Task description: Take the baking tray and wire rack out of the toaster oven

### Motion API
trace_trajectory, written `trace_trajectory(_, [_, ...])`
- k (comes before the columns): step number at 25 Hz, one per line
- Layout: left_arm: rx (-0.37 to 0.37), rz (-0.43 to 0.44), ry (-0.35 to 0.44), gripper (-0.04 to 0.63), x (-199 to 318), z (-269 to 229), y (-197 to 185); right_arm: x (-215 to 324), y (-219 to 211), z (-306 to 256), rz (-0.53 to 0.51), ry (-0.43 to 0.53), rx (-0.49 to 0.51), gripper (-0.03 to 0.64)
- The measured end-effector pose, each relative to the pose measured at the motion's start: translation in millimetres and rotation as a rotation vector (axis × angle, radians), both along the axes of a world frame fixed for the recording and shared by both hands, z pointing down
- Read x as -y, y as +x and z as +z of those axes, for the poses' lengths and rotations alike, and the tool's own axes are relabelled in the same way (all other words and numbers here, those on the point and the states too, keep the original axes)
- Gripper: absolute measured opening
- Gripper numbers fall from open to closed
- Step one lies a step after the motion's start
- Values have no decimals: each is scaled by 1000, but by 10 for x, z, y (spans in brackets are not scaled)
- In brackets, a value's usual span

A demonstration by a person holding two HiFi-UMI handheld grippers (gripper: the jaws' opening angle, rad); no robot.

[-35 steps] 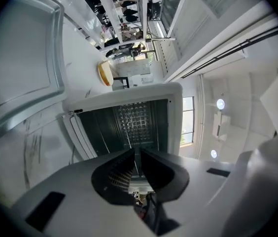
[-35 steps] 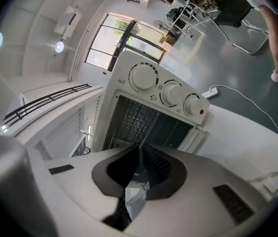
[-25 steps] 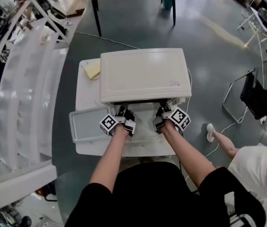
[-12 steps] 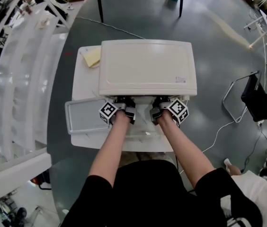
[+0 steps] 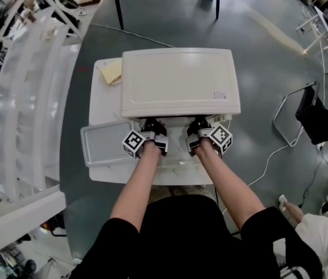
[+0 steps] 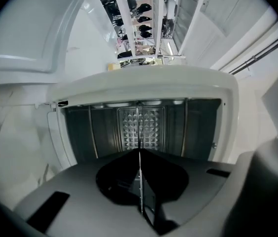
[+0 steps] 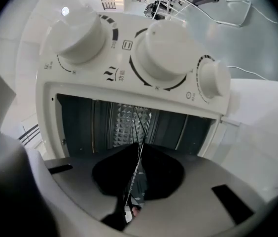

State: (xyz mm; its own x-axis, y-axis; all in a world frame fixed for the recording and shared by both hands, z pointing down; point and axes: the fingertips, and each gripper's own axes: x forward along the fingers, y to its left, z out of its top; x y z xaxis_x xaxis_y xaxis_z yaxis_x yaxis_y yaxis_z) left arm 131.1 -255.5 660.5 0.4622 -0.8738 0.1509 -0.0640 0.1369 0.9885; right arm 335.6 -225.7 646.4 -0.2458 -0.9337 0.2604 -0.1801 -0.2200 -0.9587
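Note:
The white toaster oven (image 5: 178, 83) stands on a small white table (image 5: 101, 97) with its door folded down toward me. Both grippers reach into its mouth. In the left gripper view, my left gripper (image 6: 140, 181) is shut on a thin wire of the wire rack (image 6: 139, 132), seen edge-on against the dark oven cavity. My right gripper (image 7: 136, 177) has just been closing its jaws, and they now pinch the same wire rack (image 7: 142, 127). The grey baking tray (image 5: 103, 144) lies on the table left of the oven, beside my left hand.
A yellow pad (image 5: 113, 71) lies at the table's back left corner. Three control knobs (image 7: 166, 56) fill the oven's panel in the right gripper view. A black chair (image 5: 321, 124) and a cable are on the floor at right; white shelving (image 5: 24, 97) runs along the left.
Both hands stayed at the oven mouth with little shift. The view itself moved as the head turned. The baking tray has not moved.

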Motion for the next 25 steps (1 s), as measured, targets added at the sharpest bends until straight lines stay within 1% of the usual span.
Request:
trace_trajectory(3, [-34,-24,-1,28,-117,-17,-5,-117,-11,6,-5,7,11,43])
trace_trajectory(5, [-43,-31,-19,26,-209,25,-31,-202,-35,-7,-7,14,22,42])
trace_trajectory(7, [-45,-16,-21,25,-299,25,-48,-301,-54,-25,-5,4,29,40])
trace_trajectory(10, [-72,9,1,25,-442,-43,-53,-483,-81,-38,4,-16,31,39])
trace_trajectory(16, [-108,34,0,23,-774,-123,-76,-830,-95,-90,4,-25,21,38])
trace_trajectory(19, [-116,49,9,25,-902,-170,-97,-960,-122,-128,7,-13,23,38])
trace_trajectory(22, [-108,70,-12,23,-1101,-169,-144,-1147,-161,-160,16,1,28,38])
trace_trajectory(25, [-128,97,-1,23,-1269,-223,-159,-1335,-188,-178,40,12,30,37])
